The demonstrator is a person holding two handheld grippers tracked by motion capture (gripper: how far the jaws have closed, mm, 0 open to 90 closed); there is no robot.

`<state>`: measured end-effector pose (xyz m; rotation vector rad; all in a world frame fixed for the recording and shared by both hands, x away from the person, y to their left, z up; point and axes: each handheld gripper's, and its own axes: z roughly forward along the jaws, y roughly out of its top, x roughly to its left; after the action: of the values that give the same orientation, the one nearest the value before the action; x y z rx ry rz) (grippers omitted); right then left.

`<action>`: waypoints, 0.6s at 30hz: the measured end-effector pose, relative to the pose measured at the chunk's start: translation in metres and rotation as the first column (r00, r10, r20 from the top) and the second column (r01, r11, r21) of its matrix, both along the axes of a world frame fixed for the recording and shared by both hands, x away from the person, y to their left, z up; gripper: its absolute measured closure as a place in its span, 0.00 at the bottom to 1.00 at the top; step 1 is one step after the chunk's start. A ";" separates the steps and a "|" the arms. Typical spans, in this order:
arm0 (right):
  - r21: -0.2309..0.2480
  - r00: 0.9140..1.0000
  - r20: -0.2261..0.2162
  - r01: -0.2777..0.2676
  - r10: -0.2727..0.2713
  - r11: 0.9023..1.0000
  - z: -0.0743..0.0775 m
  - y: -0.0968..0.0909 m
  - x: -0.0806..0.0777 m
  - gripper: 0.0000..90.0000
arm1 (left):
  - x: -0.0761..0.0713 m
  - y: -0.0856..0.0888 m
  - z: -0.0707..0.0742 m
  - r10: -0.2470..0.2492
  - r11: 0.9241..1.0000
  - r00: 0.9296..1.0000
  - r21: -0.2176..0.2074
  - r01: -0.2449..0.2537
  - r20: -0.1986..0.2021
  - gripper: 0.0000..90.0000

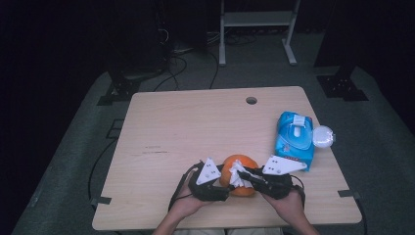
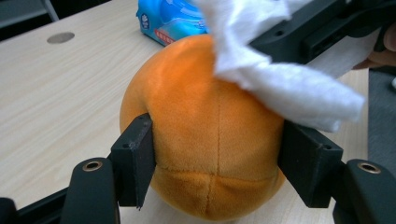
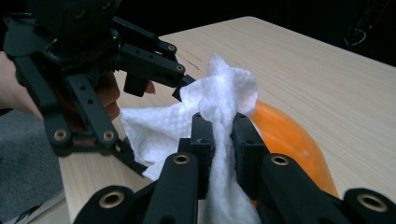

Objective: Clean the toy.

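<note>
An orange plush ball (image 1: pixel 244 164) rests on the wooden table (image 1: pixel 195 127) near its front edge. My left gripper (image 1: pixel 224 180) comes at it from the left. In the left gripper view both black pads (image 2: pixel 135 158) press into the sides of the plush ball (image 2: pixel 210 130), so this gripper (image 2: pixel 219 161) is shut on it. My right gripper (image 1: pixel 246 175) comes in from the right, shut on a crumpled white tissue (image 3: pixel 219 93). The tissue (image 2: pixel 280 79) lies against the upper right of the ball. Beyond the right gripper (image 3: pixel 218 128) the ball (image 3: pixel 289 140) shows under the tissue.
A blue pack of wet wipes (image 1: pixel 293 139) lies right of the ball, with a white round lid-like thing (image 1: pixel 323 136) beside it at the table's right edge. A cable hole (image 1: pixel 251 100) sits near the far edge. Bare wood spreads across the left and middle.
</note>
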<state>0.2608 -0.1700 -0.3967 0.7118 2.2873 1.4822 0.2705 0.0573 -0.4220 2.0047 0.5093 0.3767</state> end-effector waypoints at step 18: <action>-0.060 1.000 0.009 0.022 -0.021 0.998 0.007 0.004 -0.002 0.90 | -0.003 -0.006 -0.004 0.006 0.998 0.999 0.062 -0.009 0.038 0.38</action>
<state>0.2589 -0.1660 -0.3894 0.7098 2.3001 1.3983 0.2677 0.0511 -0.4260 2.0519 0.4868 0.4389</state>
